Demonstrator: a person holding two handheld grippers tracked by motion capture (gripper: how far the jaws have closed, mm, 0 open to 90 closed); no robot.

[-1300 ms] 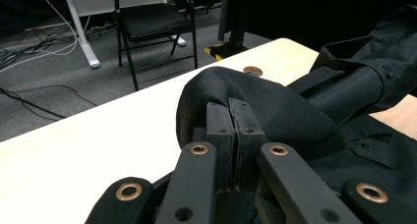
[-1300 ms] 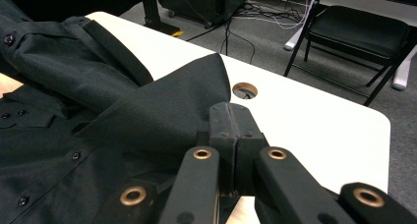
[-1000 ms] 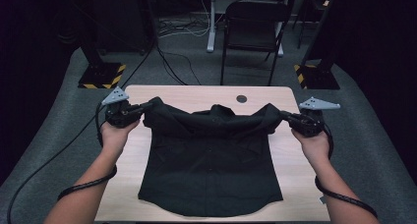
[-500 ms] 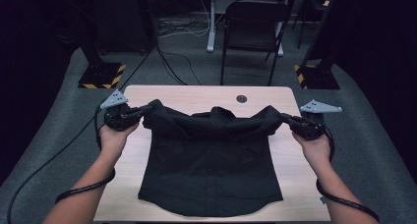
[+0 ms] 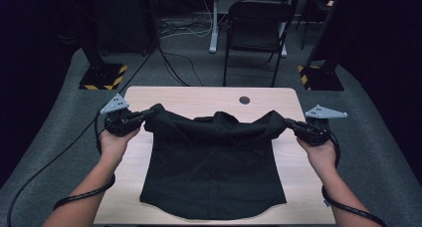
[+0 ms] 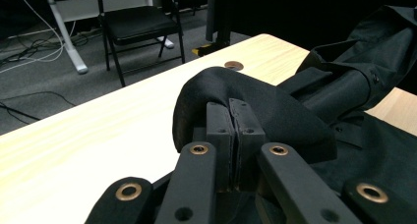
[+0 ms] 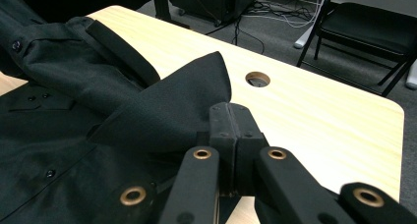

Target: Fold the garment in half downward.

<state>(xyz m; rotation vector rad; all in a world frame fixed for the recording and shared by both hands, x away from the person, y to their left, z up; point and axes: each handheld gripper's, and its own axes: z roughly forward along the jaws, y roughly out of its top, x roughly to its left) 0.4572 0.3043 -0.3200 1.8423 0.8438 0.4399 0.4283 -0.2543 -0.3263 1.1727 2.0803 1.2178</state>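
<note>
On pale table (image 5: 199, 100), both tongs (image 5: 145, 114) (image 5: 288, 122) pinch the black buttoned shirt's (image 5: 211, 172) lifted shoulders.

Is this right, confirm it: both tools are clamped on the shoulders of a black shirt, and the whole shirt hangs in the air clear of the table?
Not quite. The left tool and right tool are each shut on a shoulder of the black shirt, but only its top edge is lifted. The high view shows the body and hem lying flat on the table, not hanging clear.
</note>
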